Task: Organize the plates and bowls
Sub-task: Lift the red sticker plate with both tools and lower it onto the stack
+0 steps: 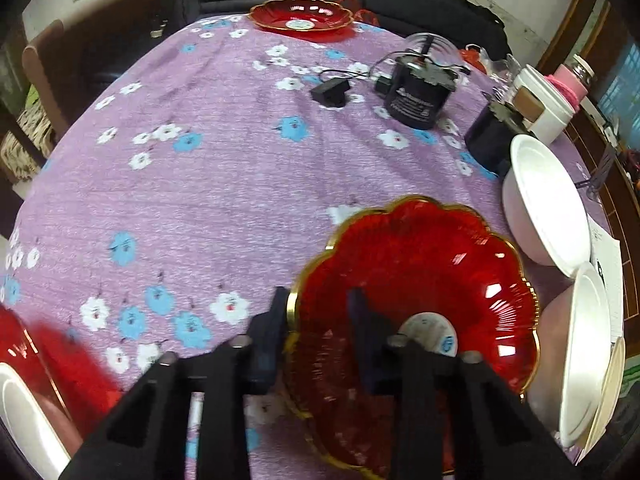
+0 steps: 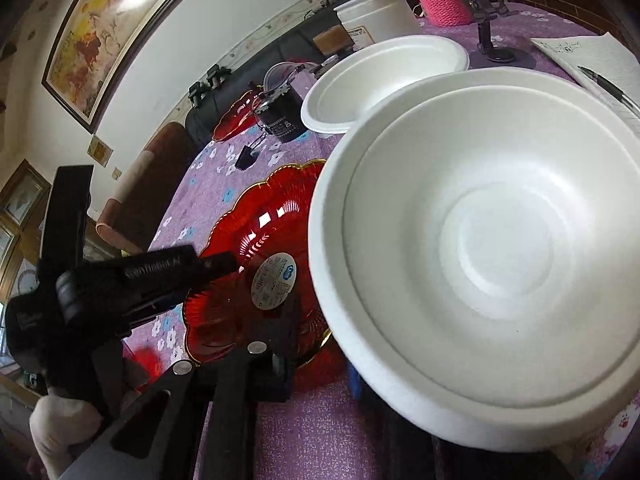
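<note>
A red scalloped plate (image 1: 420, 264) with a gold rim and a round label sits near me on the purple flowered tablecloth (image 1: 200, 180). My left gripper (image 1: 318, 304) is shut on its near-left rim, one finger outside and one inside the plate. In the right wrist view the same red plate (image 2: 256, 216) shows with the left gripper (image 2: 224, 262) reaching onto it. My right gripper (image 2: 318, 372) is shut on the near rim of a white bowl (image 2: 480, 260), which seems nested in a second one; its far finger is mostly hidden. That white bowl (image 1: 580, 352) appears edge-on at the right.
A second white bowl (image 1: 548, 200) stands further right, with a black jar (image 1: 420, 96) and a white tub (image 1: 548, 100) behind it. Another red plate (image 1: 302, 16) lies at the far edge, and a red thing (image 1: 24, 348) at the bottom left. A notebook (image 2: 592, 68) lies right.
</note>
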Motion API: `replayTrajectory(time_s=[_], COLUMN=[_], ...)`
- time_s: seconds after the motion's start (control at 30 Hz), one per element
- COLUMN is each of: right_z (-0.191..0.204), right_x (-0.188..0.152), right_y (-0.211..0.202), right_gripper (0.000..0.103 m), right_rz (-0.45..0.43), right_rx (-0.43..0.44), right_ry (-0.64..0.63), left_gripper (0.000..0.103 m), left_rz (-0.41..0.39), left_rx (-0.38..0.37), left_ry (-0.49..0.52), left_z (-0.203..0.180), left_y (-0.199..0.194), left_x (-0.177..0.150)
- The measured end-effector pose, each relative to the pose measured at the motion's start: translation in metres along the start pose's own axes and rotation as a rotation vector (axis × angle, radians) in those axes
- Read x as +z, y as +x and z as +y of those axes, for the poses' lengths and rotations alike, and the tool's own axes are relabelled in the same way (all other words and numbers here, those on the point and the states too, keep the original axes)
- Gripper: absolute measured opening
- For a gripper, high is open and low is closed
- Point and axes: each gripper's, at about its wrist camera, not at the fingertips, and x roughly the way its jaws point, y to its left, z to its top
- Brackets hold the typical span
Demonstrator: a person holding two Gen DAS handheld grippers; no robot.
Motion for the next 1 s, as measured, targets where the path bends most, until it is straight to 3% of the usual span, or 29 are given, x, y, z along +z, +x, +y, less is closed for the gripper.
replayTrajectory(time_s=[0.1,0.27,0.57,0.73,1.0], right_z=[0.0,0.006,0.024,0.044,0.076], right_x=[-0.001,-0.005,-0.012,-0.022,-0.041], right_y=[-0.001,-0.005,-0.018,-0.025,-0.044], right_gripper=[0.021,0.021,0.02,0.02,0.02], right_rz=[0.007,0.01,-0.003,-0.006,-0.02], right_rx=[0.012,0.04,0.119,0.15,0.178], right_ry=[-0.001,-0.019,-0.063,-0.111,-0.189], left_gripper=[0.02,0.019,0.018,0.018,0.018], left_rz=[0.004,-0.025,-0.113,-0.16,-0.195], left_rx=[-0.032,-0.012,-0.037,-0.02,-0.057], left_ry=[-0.043,-0.037,-0.075,-0.114,-0.183], left_z=[0.012,0.018,0.036,0.051,0.088], left_y=[-0.006,-0.022,-0.067,-0.086,-0.118], left_x=[-0.004,-0.013,-0.031,-0.043,-0.067])
